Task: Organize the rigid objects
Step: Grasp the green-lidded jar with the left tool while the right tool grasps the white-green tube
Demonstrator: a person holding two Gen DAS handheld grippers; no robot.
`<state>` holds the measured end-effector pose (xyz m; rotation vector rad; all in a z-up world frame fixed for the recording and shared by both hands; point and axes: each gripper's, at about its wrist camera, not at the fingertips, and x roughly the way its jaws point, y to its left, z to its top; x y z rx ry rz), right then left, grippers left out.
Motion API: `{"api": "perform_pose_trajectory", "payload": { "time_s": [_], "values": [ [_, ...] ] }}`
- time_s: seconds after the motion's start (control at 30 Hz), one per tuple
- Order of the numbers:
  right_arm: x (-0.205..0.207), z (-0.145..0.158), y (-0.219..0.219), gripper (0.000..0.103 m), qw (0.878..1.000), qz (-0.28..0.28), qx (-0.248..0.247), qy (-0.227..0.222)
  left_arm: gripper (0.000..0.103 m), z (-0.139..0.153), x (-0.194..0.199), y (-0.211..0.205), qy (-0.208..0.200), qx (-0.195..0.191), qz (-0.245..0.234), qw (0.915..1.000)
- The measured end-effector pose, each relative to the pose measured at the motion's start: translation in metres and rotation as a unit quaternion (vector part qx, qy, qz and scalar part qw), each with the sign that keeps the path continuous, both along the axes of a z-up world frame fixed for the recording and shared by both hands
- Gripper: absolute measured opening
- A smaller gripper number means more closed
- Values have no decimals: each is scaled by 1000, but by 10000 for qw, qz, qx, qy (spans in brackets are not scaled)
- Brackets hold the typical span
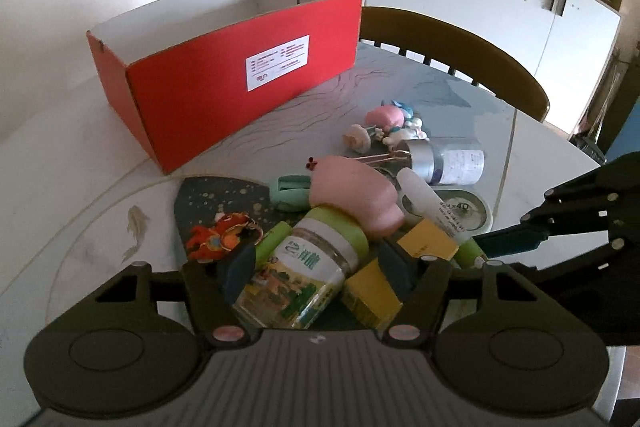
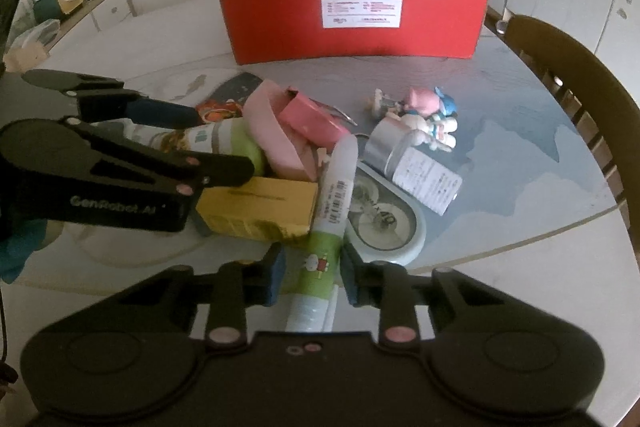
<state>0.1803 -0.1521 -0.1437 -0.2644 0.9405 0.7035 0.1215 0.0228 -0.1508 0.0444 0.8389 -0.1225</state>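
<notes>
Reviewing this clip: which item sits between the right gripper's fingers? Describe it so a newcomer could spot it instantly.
Start at the red box at the table's far side, then come toward the camera through the pile in front of it. The white tube with the green band lies lengthwise between the right gripper fingers, beside a yellow carton. It is the only long, slim item.
</notes>
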Motion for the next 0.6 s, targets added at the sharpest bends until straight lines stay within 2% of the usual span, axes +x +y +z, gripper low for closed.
{"api": "perform_pose_trajectory", "payload": {
  "time_s": [0.07,0.3,0.43,0.6],
  "values": [
    [1,0,-1,23,10000,-45,9,12,54,1,-1,2,-25,35,45,10000],
    [0,-2,-6,18,9999,-61,48,147,44,5,-12,8,122,50,-73,9999],
    [-2,-3,-5,18,9999,-52,23,157,44,4,-13,15,227,-153,-22,9996],
    [-1,-5,1,19,9998,-38,-82,149,45,1,4,22,529,-482,73,9974]
  ]
}}
